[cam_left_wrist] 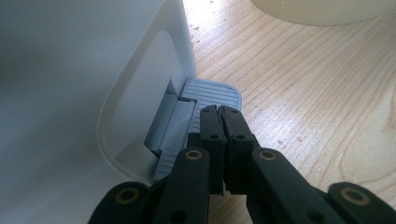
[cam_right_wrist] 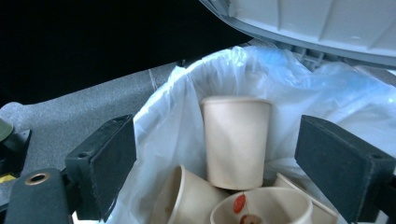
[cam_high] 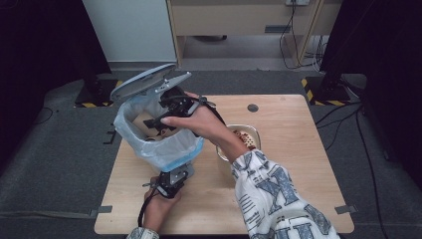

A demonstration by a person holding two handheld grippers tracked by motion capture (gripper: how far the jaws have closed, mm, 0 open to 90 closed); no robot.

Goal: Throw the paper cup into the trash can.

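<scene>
Left tongs point(cam_left_wrist: 222, 122), pressed together at the near edge of the worktop point(cam_high: 278, 189), rest their tips on the bin's grey pedal point(cam_left_wrist: 210, 95). Right tongs point(cam_right_wrist: 215, 163) hang spread apart over the lined bin point(cam_high: 159, 134), whose lid point(cam_high: 144, 79) stands raised; paper cups point(cam_right_wrist: 236, 140) lie inside. A forearm partly hides the bowl point(cam_high: 246, 134) beyond.

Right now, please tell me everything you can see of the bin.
The bin is a small white plastic pedal bin standing on the table's left part. A translucent white-blue bag lines it and folds over the rim. Its grey lid is raised. The shut left tongs press its grey ribbed pedal. Inside lie several beige paper cups.
</scene>
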